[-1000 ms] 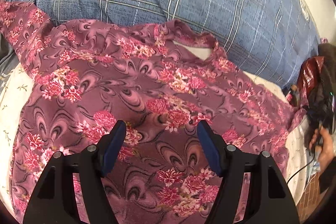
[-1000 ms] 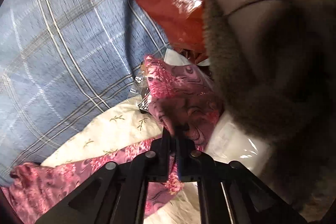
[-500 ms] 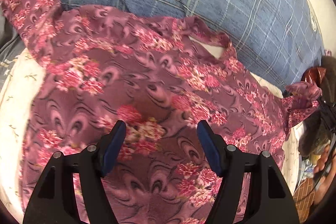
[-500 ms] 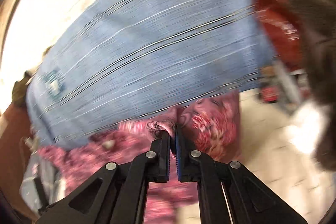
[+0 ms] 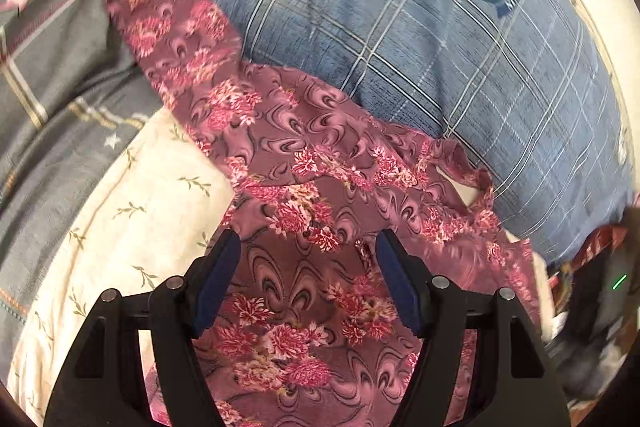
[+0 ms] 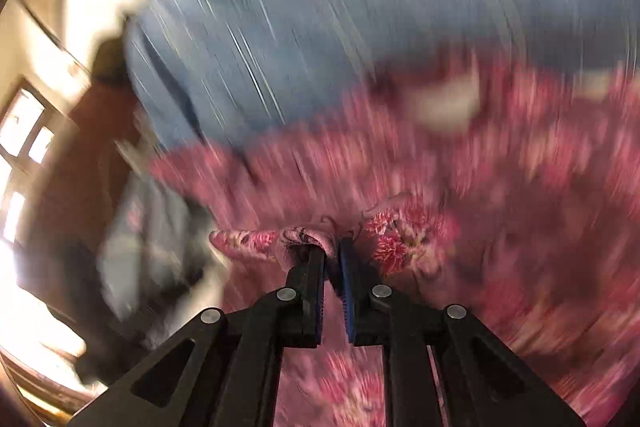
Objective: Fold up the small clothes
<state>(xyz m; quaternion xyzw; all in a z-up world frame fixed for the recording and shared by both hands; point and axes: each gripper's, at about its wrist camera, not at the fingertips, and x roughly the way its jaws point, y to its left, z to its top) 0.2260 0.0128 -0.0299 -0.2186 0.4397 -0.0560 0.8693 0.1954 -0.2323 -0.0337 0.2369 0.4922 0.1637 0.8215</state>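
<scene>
One garment [image 5: 320,187], a thin, soft maroon cloth printed with pink flowers and dark swirls, is spread in loose wrinkles over the bed. One sleeve is stretched up toward the far left corner of the bed, where it is draped across a grey quilt [image 5: 60,75] and the edge of a large blue pillow [image 5: 440,39]. The neck opening is seen near the pillow's lower edge, with cream cloth showing through it. The pillow is made of coarse, denim-like fabric crossed by pale check lines and marked with a round dark emblem. The bed sheet [image 5: 132,195] is cream with small olive sprigs and is left bare along the left side. At the right edge of the bed, dark clutter and a red, shiny wrapper [image 5: 600,243] are partly seen; they are too blurred to be identified.

The left tool [image 5: 308,247] is held above the middle of the garment with its blue-padded jaws spread wide and nothing gripped between them. The right tool [image 6: 330,251] is clamped on a bunched fold of the garment [image 6: 420,163], pinched between the ribbed blue pads. The right wrist view is heavily smeared by motion; only pink cloth and the blue pillow [image 6: 340,7] can be made out.
</scene>
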